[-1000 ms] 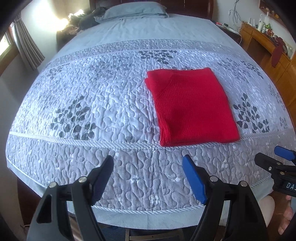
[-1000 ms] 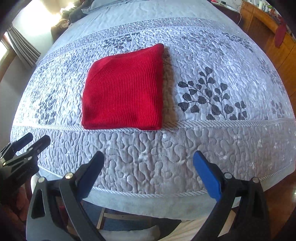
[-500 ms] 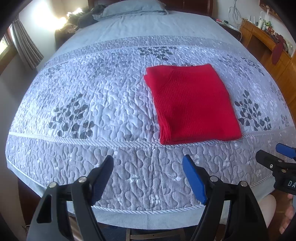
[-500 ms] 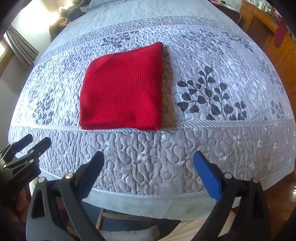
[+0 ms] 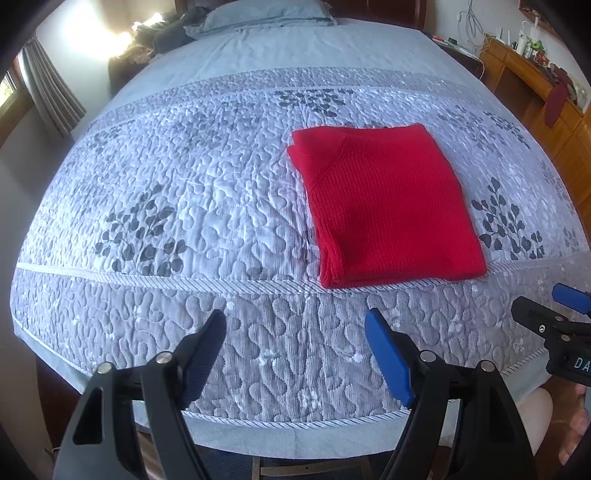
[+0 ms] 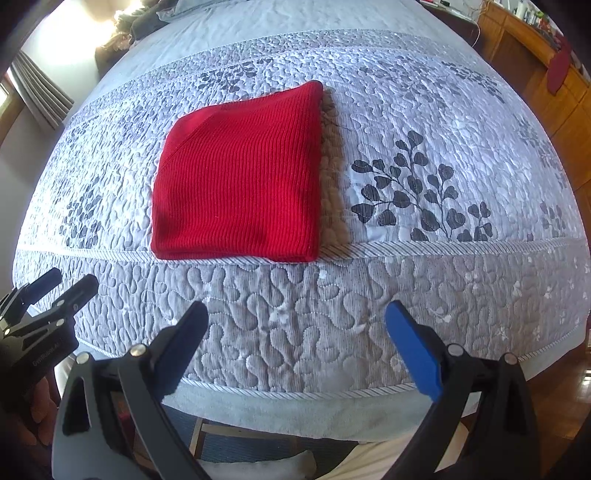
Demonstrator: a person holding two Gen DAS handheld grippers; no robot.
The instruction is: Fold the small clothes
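Bed [image 5: 207, 206]: fills the room's middle, covered by a grey quilt stitched in pebble shapes with dark leaf sprigs. A corded seam crosses it near the foot. A pillow [image 5: 266, 14] lies at 12 o'clock.

Wooden cabinet [image 5: 546, 96]: along the wall at 2 o'clock, with small clutter on top, too small to name.

Curtain [image 5: 48, 99]: grey, hanging at 10 o'clock by a bright window.

Sweater [image 5: 384, 206]: red ribbed knit, the task's item. It lies at about 1 o'clock from the left camera and 11 o'clock from the right [image 6: 240, 177], flat on the quilt, its near edge touching the corded seam. Folded into a neat, nearly square packet; a diagonal sleeve seam shows at its far left corner and stacked layers show along its left edge. No loose sleeve or hem sticks out.

Left gripper [image 5: 295, 343]: jaws wide apart, holding nothing, over the foot of the bed, well apart from the sweater.

Right gripper [image 6: 297, 332]: likewise wide and empty, just beside its partner.

Change over the last second: both cameras have eased slightly away; the sweater has not shifted. Judgement: the fold looks finished and this piece is being left as done.
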